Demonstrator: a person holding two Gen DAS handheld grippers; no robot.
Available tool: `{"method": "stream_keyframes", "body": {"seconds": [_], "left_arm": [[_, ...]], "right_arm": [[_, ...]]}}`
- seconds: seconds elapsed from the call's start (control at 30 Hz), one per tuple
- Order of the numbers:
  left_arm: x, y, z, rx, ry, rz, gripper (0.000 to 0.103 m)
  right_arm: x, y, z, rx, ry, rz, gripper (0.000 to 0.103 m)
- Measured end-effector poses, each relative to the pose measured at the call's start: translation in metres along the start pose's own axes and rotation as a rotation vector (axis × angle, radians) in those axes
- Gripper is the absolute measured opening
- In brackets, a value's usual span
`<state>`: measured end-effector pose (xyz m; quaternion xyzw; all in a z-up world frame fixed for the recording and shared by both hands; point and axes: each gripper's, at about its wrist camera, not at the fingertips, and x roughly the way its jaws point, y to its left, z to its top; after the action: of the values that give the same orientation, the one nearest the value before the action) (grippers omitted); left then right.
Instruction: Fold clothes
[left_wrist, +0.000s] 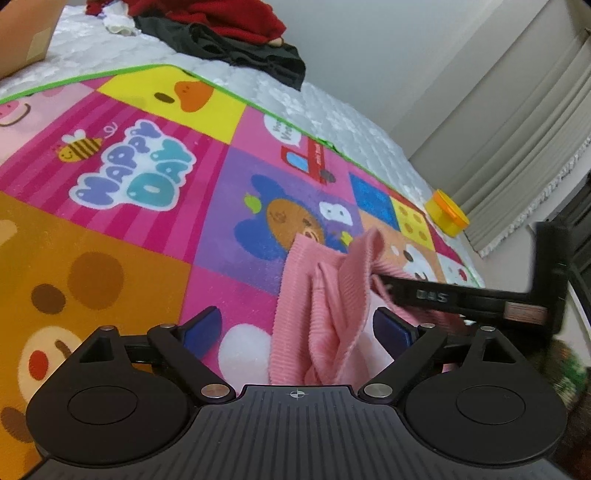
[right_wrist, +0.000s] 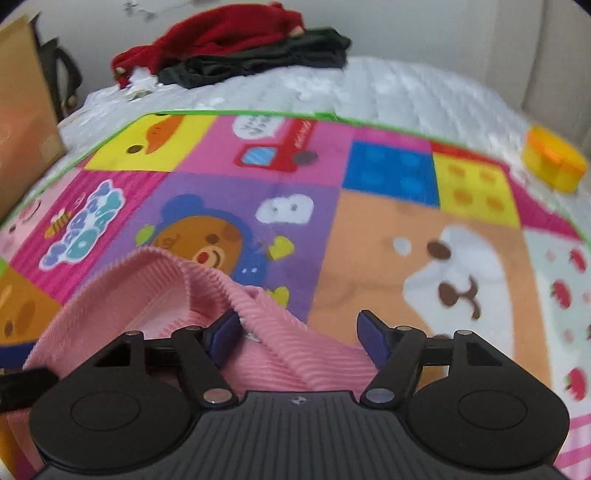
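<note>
1. Pink ribbed garment (left_wrist: 325, 306) lies bunched at the near edge of the play mat (left_wrist: 155, 229), right under both tools.
2. Left gripper (left_wrist: 295, 328) is spread wide, cloth rising between its fingers, nothing pinched.
3. Right gripper (right_wrist: 299, 334) is spread too, straddling a ridge of the garment (right_wrist: 258, 354); it looks the nearer to a fold edge.
4. Far and right, the mat lies open for spreading; the dark and red clothes pile (right_wrist: 236, 55) and yellow tub (right_wrist: 554, 162) sit well apart.

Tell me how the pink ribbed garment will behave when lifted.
The pink ribbed garment is probably floppy: it already bunches in soft folds on the mat. It likely weighs little, being thin knit. Its ribbed texture should resist slipping.
</note>
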<state>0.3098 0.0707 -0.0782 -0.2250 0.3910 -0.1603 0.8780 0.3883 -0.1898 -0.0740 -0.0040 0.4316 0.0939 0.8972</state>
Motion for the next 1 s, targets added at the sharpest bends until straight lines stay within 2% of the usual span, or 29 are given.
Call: {"method": "stream_keyframes", "body": {"seconds": [0.07, 0.13, 0.2, 0.37, 0.5, 0.67, 0.73, 0.8, 0.83, 0.9, 0.93, 0.97, 1.0], "left_arm": [[0.000, 0.000, 0.000, -0.001, 0.001, -0.006, 0.095], [0.000, 0.001, 0.000, -0.002, 0.003, -0.008, 0.095], [0.000, 0.002, 0.001, -0.007, 0.000, -0.003, 0.095], [-0.005, 0.007, 0.003, -0.045, -0.025, 0.024, 0.095], [-0.006, 0.008, 0.003, -0.052, -0.048, 0.079, 0.095], [-0.014, 0.023, 0.006, -0.126, -0.087, 0.125, 0.095], [-0.019, 0.029, 0.009, -0.161, -0.099, 0.118, 0.095], [-0.024, 0.029, 0.013, -0.155, -0.088, 0.028, 0.095], [-0.024, 0.026, 0.014, -0.132, -0.071, -0.030, 0.095], [-0.024, 0.015, 0.013, -0.067, -0.042, -0.117, 0.095], [-0.023, 0.009, 0.011, -0.028, -0.034, -0.127, 0.092], [-0.021, 0.002, 0.009, 0.013, -0.023, -0.126, 0.090], [-0.018, -0.003, 0.006, 0.053, -0.009, -0.107, 0.086]], "right_arm": [[-0.014, -0.003, -0.004, 0.018, -0.050, 0.001, 0.070], [-0.041, -0.001, -0.011, -0.012, -0.137, -0.016, 0.071], [-0.076, 0.005, -0.022, -0.086, -0.243, -0.044, 0.080], [-0.106, 0.043, -0.079, -0.270, -0.239, -0.031, 0.082], [-0.129, 0.074, -0.125, -0.417, -0.229, -0.019, 0.082], [-0.094, 0.105, -0.147, -0.669, -0.225, -0.173, 0.082], [-0.095, 0.104, -0.149, -0.719, -0.218, -0.187, 0.080], [-0.104, 0.096, -0.145, -0.707, -0.206, -0.162, 0.065], [-0.112, 0.093, -0.142, -0.679, -0.208, -0.145, 0.061], [-0.127, 0.087, -0.134, -0.618, -0.214, -0.112, 0.047], [-0.134, 0.083, -0.130, -0.587, -0.217, -0.095, 0.042], [-0.143, 0.079, -0.125, -0.539, -0.219, -0.059, 0.032], [-0.151, 0.074, -0.121, -0.489, -0.221, -0.020, 0.013]]}}
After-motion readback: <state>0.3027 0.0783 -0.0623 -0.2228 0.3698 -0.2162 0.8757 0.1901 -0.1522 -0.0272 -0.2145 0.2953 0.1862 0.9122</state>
